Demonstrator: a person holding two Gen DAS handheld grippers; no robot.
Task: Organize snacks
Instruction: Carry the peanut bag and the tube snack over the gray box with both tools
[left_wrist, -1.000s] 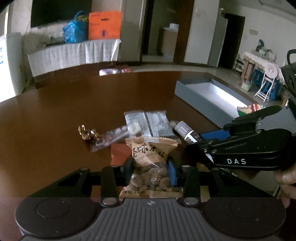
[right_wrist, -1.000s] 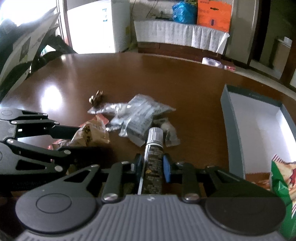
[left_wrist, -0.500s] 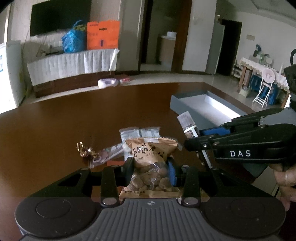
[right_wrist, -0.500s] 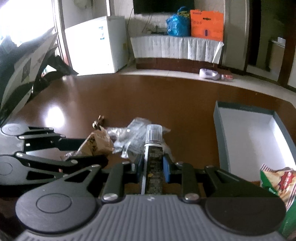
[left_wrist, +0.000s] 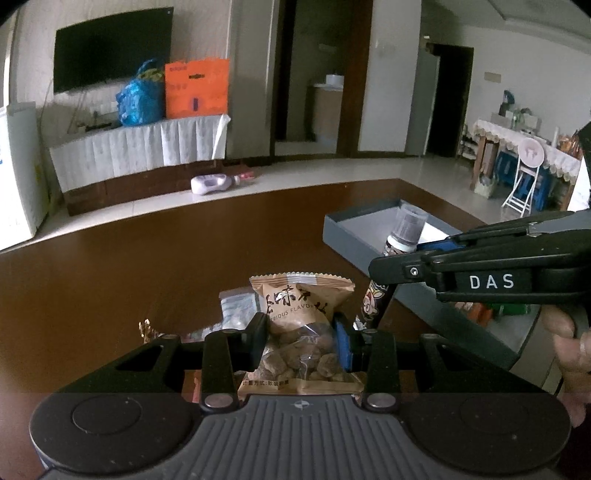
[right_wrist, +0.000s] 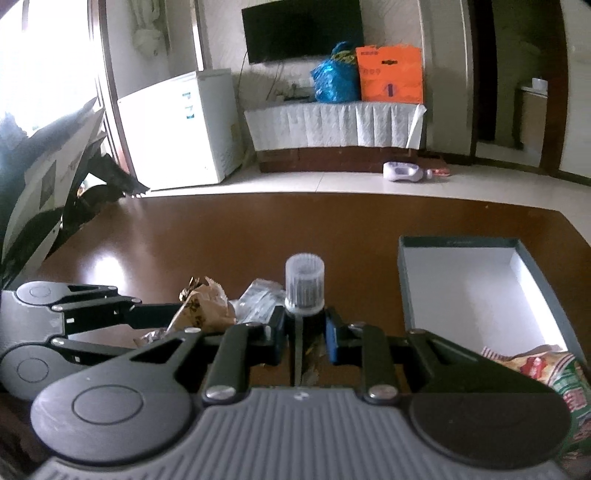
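My left gripper (left_wrist: 301, 341) is shut on a brown snack packet (left_wrist: 301, 332) and holds it above the brown table (left_wrist: 129, 280). My right gripper (right_wrist: 304, 334) is shut on a slim tube with a clear ribbed cap (right_wrist: 304, 282), held upright; the tube also shows in the left wrist view (left_wrist: 400, 236). The right gripper body (left_wrist: 491, 273) is to the right of the left one. A grey open box (right_wrist: 476, 291) lies at the right, with a green and orange snack bag (right_wrist: 543, 369) in its near end. Clear wrapped snacks (right_wrist: 258, 299) and a gold candy (left_wrist: 146, 328) lie on the table.
The left gripper (right_wrist: 74, 325) is at the left in the right wrist view. The table's far edge (right_wrist: 332, 195) meets a tiled floor with a purple bottle (right_wrist: 402, 171) on it. A white freezer (right_wrist: 177, 129) and a cloth-covered bench (right_wrist: 332, 122) stand beyond.
Both grippers have lifted with their snacks, away from the pile. The tube has tipped from lying forward to upright, and now stands in front of the grey box.
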